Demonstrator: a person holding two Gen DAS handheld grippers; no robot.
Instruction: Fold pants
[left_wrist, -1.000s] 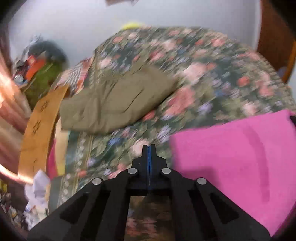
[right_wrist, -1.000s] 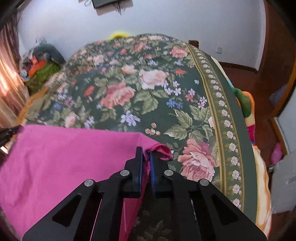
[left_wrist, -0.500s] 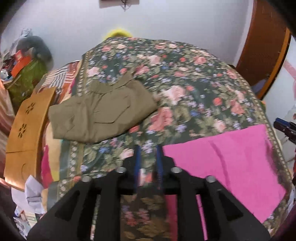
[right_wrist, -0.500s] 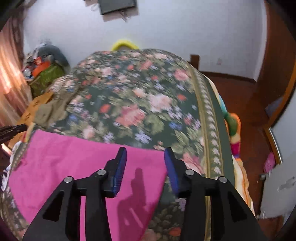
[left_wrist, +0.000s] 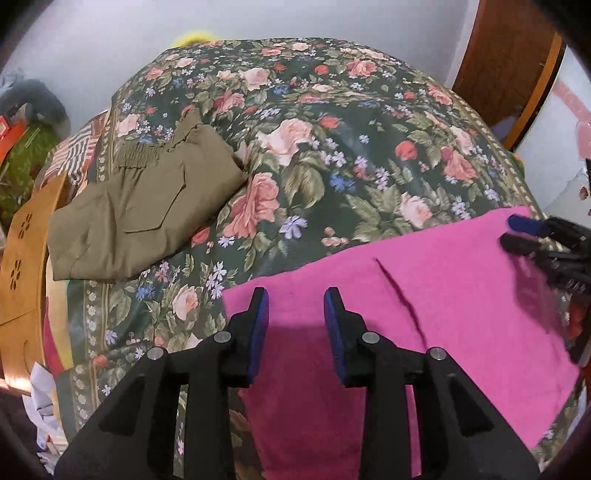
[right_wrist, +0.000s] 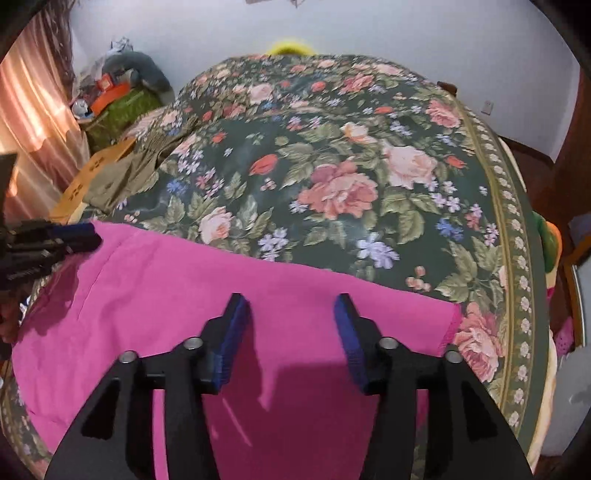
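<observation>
Blue-padded and spread wide, the left gripper (left_wrist: 295, 306) hangs over the pink pants (left_wrist: 424, 314) near their left end, with nothing between its jaws. The right gripper (right_wrist: 290, 314) is likewise wide open and empty above the pants' right end, just inside the hemmed right edge; whether either set of fingers brushes the cloth cannot be told. In the right wrist view the left gripper's tips show at the far left of the pink cloth, and in the left wrist view the right gripper's tips show near its far right corner.

The pants lie flat as a broad band along the near edge of the floral bedspread (left_wrist: 332, 147), smooth except for one dark crease left of centre. By the look of it one fold has been laid down and released; the next move likely calls for both grippers to pinch matching points on one edge and carry it across evenly.

Folded olive pants (left_wrist: 140, 206) sit well apart, toward the bed's left edge.
</observation>
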